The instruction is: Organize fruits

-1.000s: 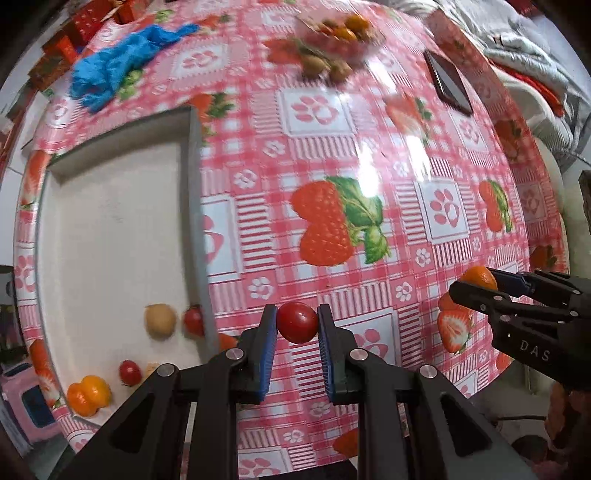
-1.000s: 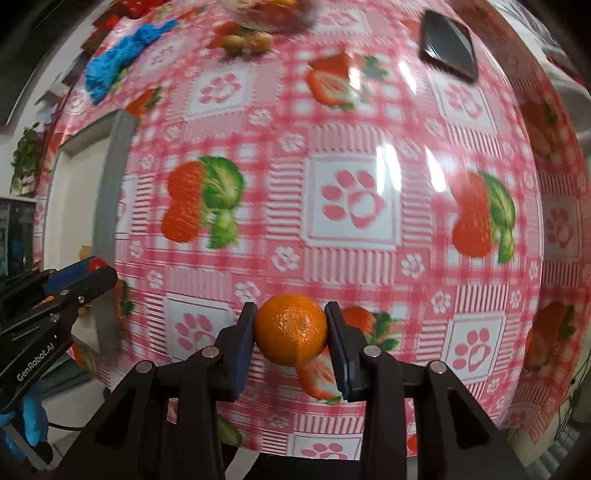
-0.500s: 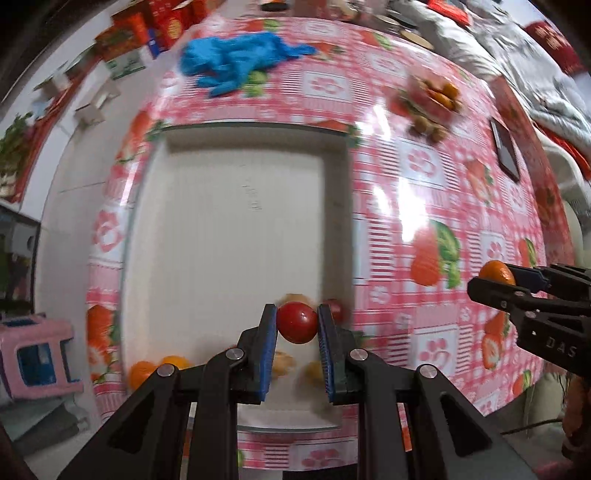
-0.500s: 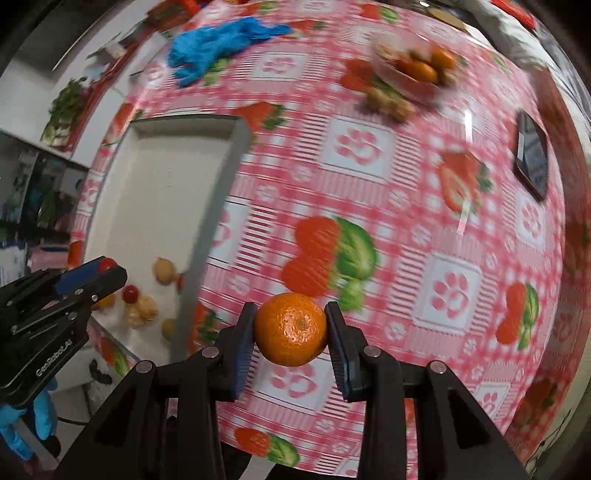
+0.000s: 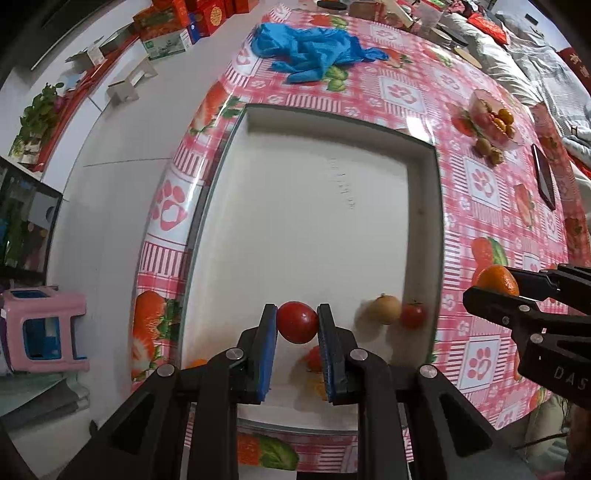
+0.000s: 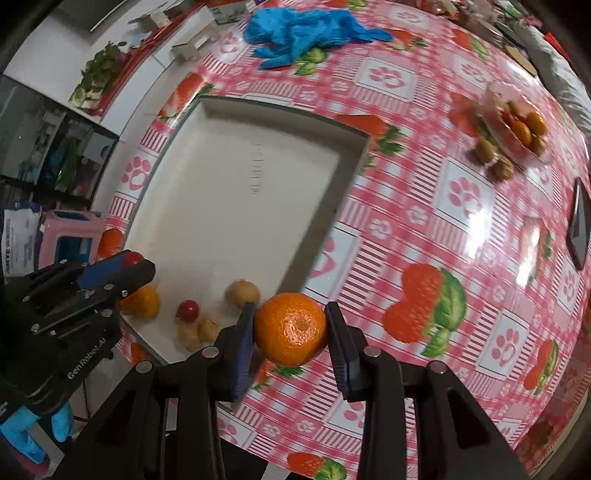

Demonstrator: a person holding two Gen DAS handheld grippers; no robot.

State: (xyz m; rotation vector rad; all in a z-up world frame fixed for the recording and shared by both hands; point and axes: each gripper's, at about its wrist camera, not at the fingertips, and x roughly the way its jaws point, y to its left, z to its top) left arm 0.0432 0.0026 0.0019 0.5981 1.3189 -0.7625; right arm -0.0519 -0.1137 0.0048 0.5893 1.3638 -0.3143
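— What's the left tool (image 5: 297, 326) carrying?

— A small red tomato (image 5: 297, 322), pinched between its blue pads. It hangs above the near end of the white tray (image 5: 314, 206), pointing down.

— And the right tool (image 6: 290, 332)?

— Clamped on a mandarin (image 6: 290, 328), over the pink checked cloth on the counter (image 6: 461, 229), just beside the tray's right wall. From the left camera the mandarin shows at the right edge, gripped in black fingers (image 5: 517, 291).

— Anything already in the tray?

— A loose cluster at the near end: a tan round fruit (image 6: 243, 292), a second small tomato (image 6: 187, 310), two knobbly brown pieces (image 6: 197, 331) touching each other, and another mandarin (image 6: 142, 301) partly behind the left tool. The far part of the tray is bare.

— The rest of the fruit?

— Still in a clear container (image 6: 517, 127) far across the counter, with a couple of brown fruits (image 6: 495, 158) lying just beside it. A heap of blue gloves (image 6: 306, 27) sits beyond the tray, and a dark phone (image 6: 578, 229) lies at the right edge.

— Who holds the tools?

— A person; a blue-gloved hand (image 6: 33, 432) shows under the left one.
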